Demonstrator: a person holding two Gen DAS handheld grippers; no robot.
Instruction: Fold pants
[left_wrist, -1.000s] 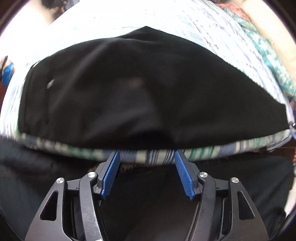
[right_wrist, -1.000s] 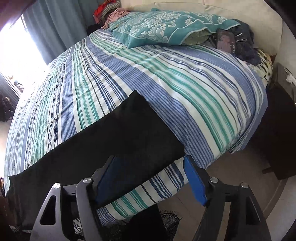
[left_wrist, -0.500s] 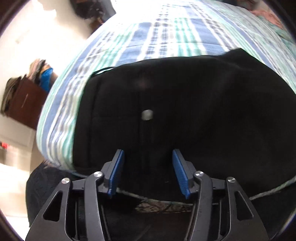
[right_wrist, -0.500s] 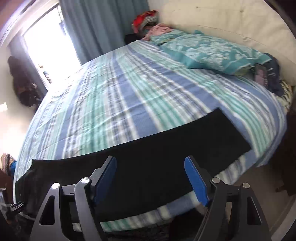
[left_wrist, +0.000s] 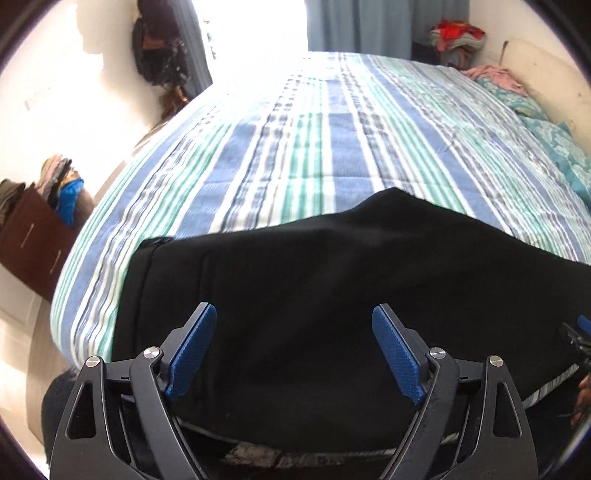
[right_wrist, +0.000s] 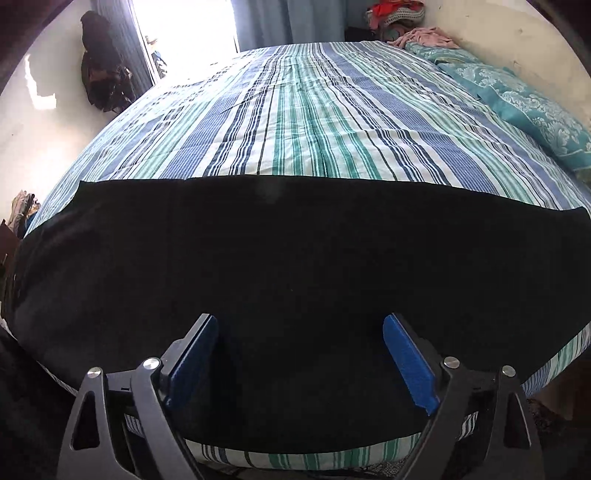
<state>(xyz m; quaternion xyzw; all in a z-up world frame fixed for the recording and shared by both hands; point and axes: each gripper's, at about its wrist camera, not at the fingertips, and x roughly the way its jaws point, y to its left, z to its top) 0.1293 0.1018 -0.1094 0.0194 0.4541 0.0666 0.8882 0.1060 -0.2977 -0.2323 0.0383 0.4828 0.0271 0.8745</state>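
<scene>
Black pants (right_wrist: 295, 251) lie flat along the near edge of a striped bed (right_wrist: 306, 118), in a long band from left to right. In the left wrist view the pants (left_wrist: 314, 280) show their waist end at the left. My left gripper (left_wrist: 293, 350) is open and empty, above the pants near the waist end. My right gripper (right_wrist: 301, 358) is open and empty, above the middle of the pants. A bit of the right gripper shows at the right edge of the left wrist view (left_wrist: 576, 336).
A teal patterned pillow (right_wrist: 528, 107) lies at the right of the bed. A pile of clothes (right_wrist: 395, 14) sits at the far corner. A brown cabinet (left_wrist: 29, 236) stands left of the bed. Dark bags (right_wrist: 99, 66) hang on the left wall by the bright window.
Both grippers have swung and lifted, so the views now take in more of the bed. The left gripper's jaws stand wider than half a second ago. The pants lie still.
</scene>
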